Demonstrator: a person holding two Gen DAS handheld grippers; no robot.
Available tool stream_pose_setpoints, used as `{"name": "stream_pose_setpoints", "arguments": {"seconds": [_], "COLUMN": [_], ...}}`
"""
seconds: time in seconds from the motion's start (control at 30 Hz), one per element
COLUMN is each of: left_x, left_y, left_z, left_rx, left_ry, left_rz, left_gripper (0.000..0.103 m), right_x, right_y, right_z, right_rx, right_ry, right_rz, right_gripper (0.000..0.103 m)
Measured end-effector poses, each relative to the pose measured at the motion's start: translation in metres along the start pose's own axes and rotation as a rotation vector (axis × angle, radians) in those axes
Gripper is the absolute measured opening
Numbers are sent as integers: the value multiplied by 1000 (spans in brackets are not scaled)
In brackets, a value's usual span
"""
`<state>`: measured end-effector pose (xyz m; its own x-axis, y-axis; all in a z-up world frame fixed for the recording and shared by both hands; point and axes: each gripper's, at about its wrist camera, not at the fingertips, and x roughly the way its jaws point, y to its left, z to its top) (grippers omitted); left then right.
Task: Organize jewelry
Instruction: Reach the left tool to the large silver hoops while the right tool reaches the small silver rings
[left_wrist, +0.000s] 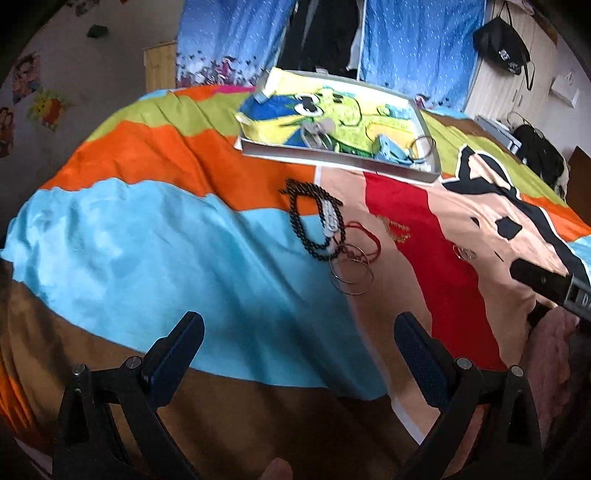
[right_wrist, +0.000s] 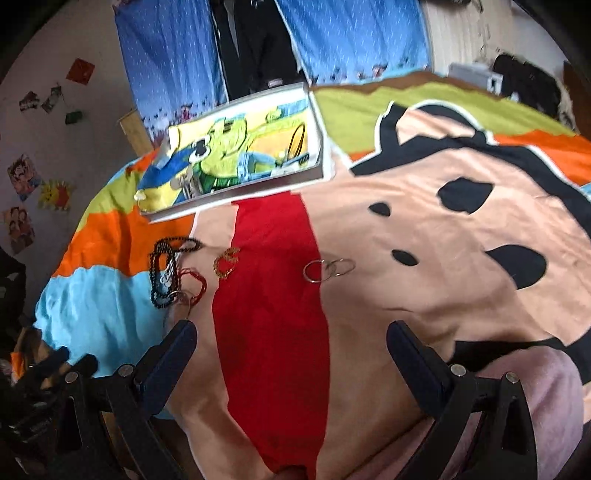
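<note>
- Grippers first: my left gripper (left_wrist: 299, 354) hangs over the bed with jaws spread wide, nothing between them; my right gripper (right_wrist: 291, 354) the same, spread and empty.
- Nearest my left: thin wire bangles (left_wrist: 351, 275), overlapping, lying flat on the bedspread (left_wrist: 129, 251).
- Touching them, a black bead strand (left_wrist: 308, 221) looped around a white bead piece (left_wrist: 330, 218), with a red cord (left_wrist: 364, 236) tangled alongside.
- Ahead of my right: two linked metal rings (right_wrist: 327, 271) on the cloth, a small gold chain (right_wrist: 226, 264) near them.
- Beyond the pile: open tray (left_wrist: 332, 160) lined with a cartoon cloth, a few pieces already inside.
- Handling, my guess: all light. Beads and cord limp, will drape and snag together; pinch a single strand at the loop's edge. Bangles stiff but thin and slippery, sunk in soft bedding; take one rim crosswise.
</note>
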<state>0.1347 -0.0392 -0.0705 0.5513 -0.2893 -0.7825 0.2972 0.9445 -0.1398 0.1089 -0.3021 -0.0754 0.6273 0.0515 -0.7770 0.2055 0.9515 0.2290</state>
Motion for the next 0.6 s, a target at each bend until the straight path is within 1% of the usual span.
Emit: {"name": "stream_pose_setpoints", "arguments": {"seconds": [0.17, 0.33, 0.4, 0.47, 0.57, 0.6], "left_x": [16, 32, 38, 44, 54, 57], "left_y": [-2, 0, 0, -2, -4, -6], "left_z": [11, 23, 27, 31, 33, 33], "left_rx": [11, -8, -8, 2, 19, 22], "left_ry": [15, 13, 19, 20, 40, 50], "left_rz": [-60, -112, -138, -160, -173, -175], "left_gripper": [101, 100, 100, 98, 83, 75], "right_x": [18, 37, 49, 61, 75, 79], "right_y": [-9, -15, -20, -26, -35, -37], "right_z": [18, 37, 44, 48, 50, 50], "right_rx": [33, 36, 51, 81, 128, 137], "right_ry": [46, 42, 41, 57, 79, 85], "right_rz": [56, 101, 105, 88, 65, 60], "right_gripper": [103, 103, 103, 103, 102, 96]}}
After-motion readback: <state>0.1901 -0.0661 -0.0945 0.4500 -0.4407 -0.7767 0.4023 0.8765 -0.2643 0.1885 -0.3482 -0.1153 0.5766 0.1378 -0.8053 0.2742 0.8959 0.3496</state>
